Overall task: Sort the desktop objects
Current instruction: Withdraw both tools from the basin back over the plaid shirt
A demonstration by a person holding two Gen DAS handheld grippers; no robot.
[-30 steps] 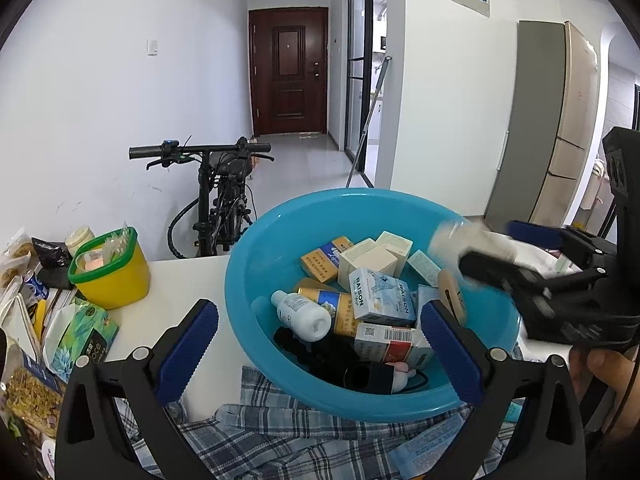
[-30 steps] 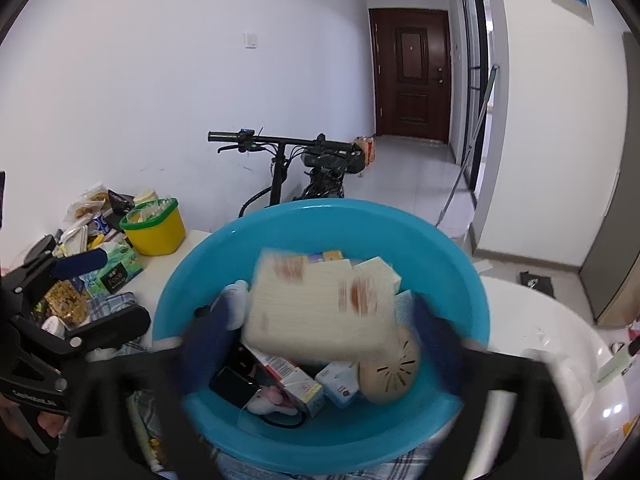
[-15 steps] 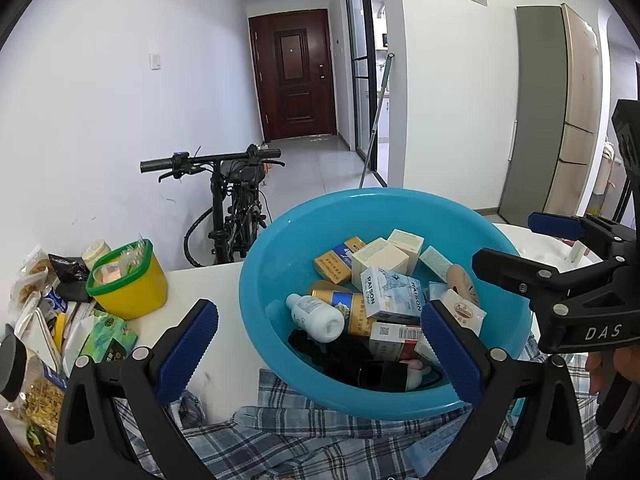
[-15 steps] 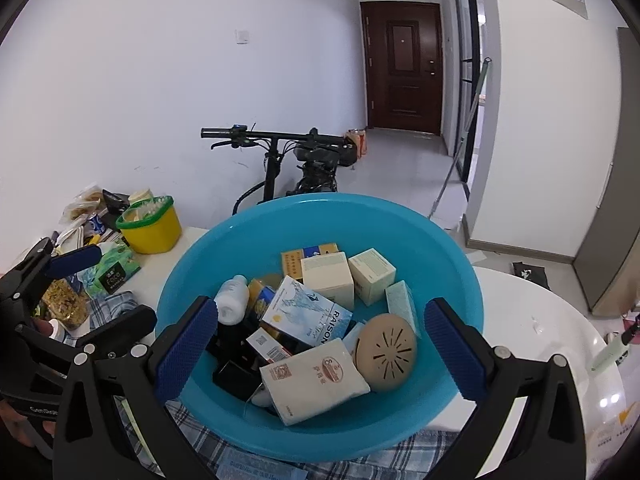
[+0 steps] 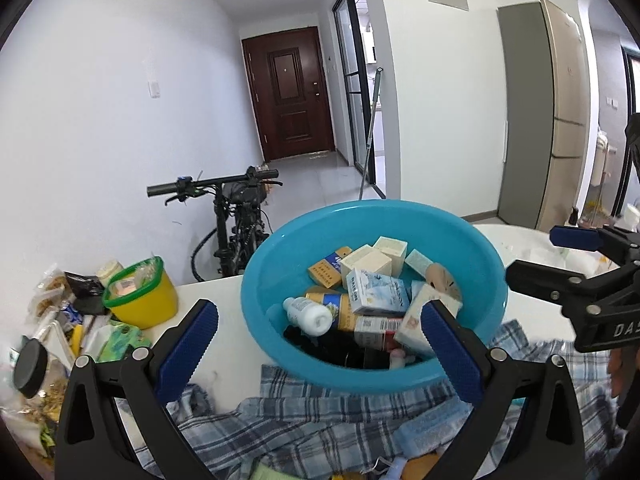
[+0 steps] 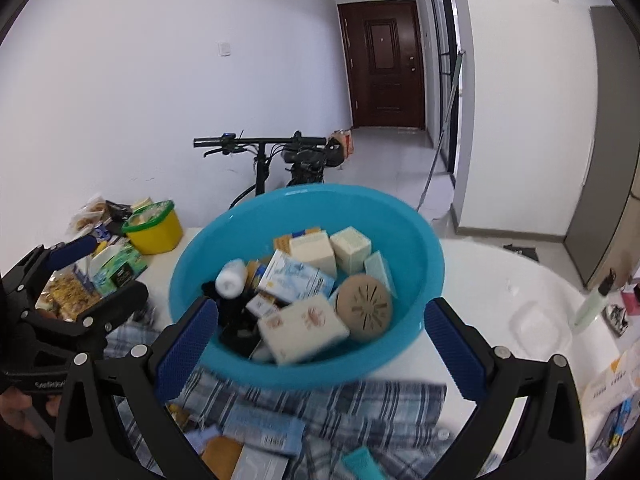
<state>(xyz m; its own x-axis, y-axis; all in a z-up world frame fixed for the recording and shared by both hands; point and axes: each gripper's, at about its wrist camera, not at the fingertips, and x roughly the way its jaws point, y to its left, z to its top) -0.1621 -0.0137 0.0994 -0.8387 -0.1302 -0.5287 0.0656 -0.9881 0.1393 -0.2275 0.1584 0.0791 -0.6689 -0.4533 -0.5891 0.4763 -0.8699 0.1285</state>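
Observation:
A blue plastic basin (image 5: 280,268) (image 6: 416,240) stands on the white table and holds several small boxes, a white bottle (image 5: 308,314) (image 6: 230,278), a tan round disc (image 6: 363,307) and a cream box (image 6: 302,328). My left gripper (image 5: 318,344) is open and empty, just in front of the basin. My right gripper (image 6: 314,344) is open and empty, low in front of the basin over a plaid cloth (image 6: 360,404) (image 5: 296,420). Each gripper shows at the edge of the other's view, the right one (image 5: 560,258) and the left one (image 6: 96,268).
A yellow tub with a green rim (image 5: 140,296) (image 6: 154,226) and snack packets (image 5: 44,300) crowd the table's left end. A bicycle (image 5: 236,216) leans behind the table. A clear lid (image 6: 540,326) and a pale green bottle (image 6: 592,304) lie at the right. Flat packets (image 6: 260,432) lie on the cloth.
My right gripper let go of the cream box, which now lies in the basin. Both grippers have drawn back from the basin and the right one has dropped lower over the cloth.

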